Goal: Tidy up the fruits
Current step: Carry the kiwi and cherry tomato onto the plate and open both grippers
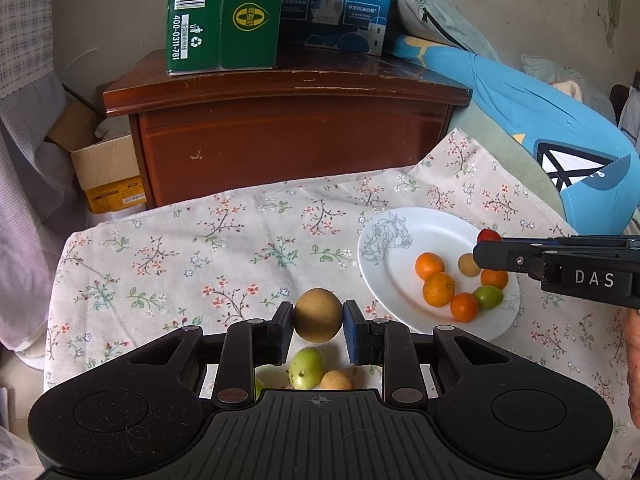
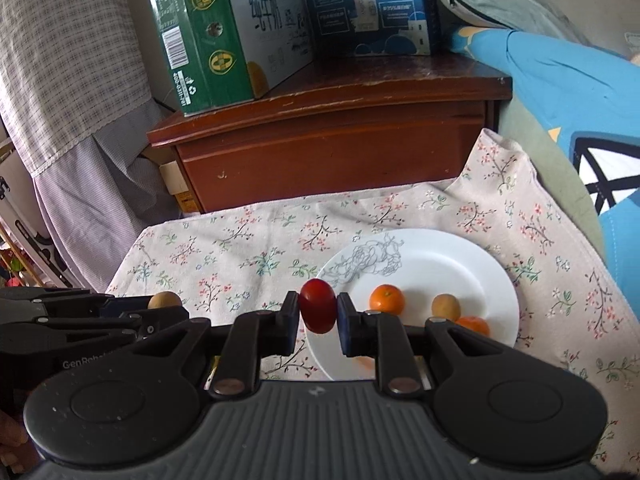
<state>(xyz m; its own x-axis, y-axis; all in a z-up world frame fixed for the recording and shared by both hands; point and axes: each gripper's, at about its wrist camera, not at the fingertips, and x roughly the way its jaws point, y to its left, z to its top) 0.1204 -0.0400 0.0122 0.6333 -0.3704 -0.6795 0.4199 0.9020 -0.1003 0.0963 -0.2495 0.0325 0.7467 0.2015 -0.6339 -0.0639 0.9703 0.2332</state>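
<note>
My left gripper [image 1: 319, 322] is shut on a round brown fruit [image 1: 319, 314], held above the floral cloth. Below it lie a green fruit [image 1: 306, 368] and a small tan fruit [image 1: 336, 381]. My right gripper [image 2: 318, 314] is shut on a small red fruit [image 2: 318, 311], held over the left rim of the white plate [image 2: 420, 256]. The plate [image 1: 400, 240] holds several oranges [image 1: 439, 289], a brown fruit [image 1: 467, 265] and a green fruit [image 1: 489, 297]. In the left wrist view the right gripper [image 1: 486, 254] reaches in from the right over the plate. The left gripper [image 2: 160, 312] shows at the left of the right wrist view.
A floral cloth [image 1: 224, 248] covers the surface. Behind it stands a brown wooden cabinet [image 1: 288, 136] with a green carton [image 1: 224, 16] and a blue box [image 1: 336, 4] on top. A blue cushion [image 1: 540, 120] lies at the right, a cardboard box [image 1: 108, 172] at the left.
</note>
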